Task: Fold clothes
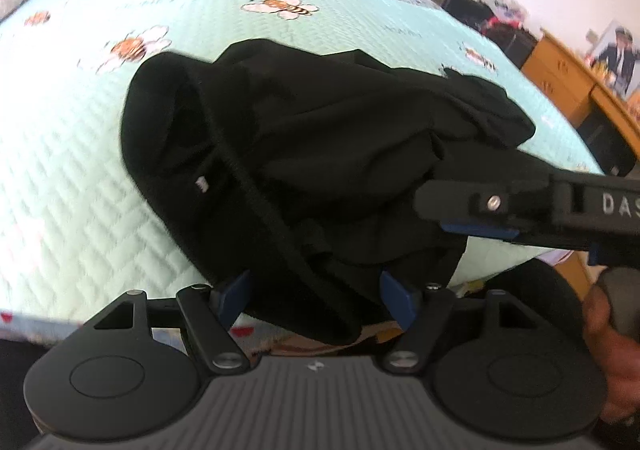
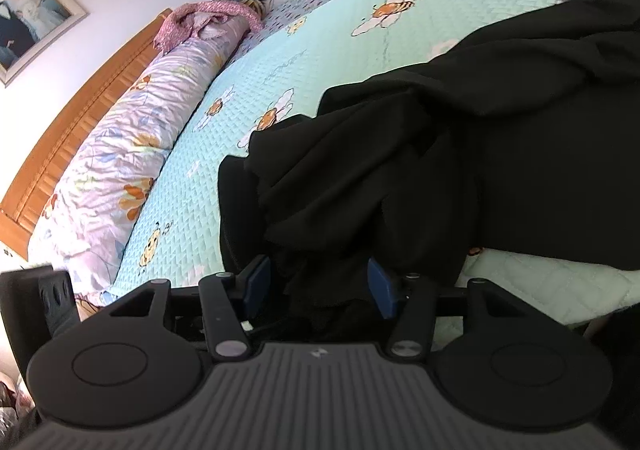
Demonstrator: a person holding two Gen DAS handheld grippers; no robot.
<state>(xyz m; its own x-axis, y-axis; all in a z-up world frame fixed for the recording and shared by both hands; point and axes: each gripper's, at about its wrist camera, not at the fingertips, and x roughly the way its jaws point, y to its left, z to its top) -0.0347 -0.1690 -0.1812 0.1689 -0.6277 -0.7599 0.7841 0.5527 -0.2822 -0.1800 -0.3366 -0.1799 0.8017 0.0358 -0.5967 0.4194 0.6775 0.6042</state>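
Note:
A crumpled black garment (image 1: 320, 138) lies on the mint bee-print quilt (image 1: 80, 178), its ribbed hem and a small white label facing up. Part of it droops over the bed's near edge. My left gripper (image 1: 316, 296) straddles that hanging hem; its blue pads stand wide apart and do not visibly squeeze it. My right gripper (image 1: 432, 214) reaches in from the right. In the right wrist view a loose bunch of the black garment (image 2: 400, 154) sits between the right gripper (image 2: 318, 284) and its blue pads, which stand apart.
A rolled floral duvet (image 2: 120, 154) lies along the wooden headboard (image 2: 80, 106). A wooden desk (image 1: 560, 78) and clutter stand beyond the bed's far side. A person's hand (image 1: 600, 322) holds the right gripper's handle. The quilt left of the garment is bare.

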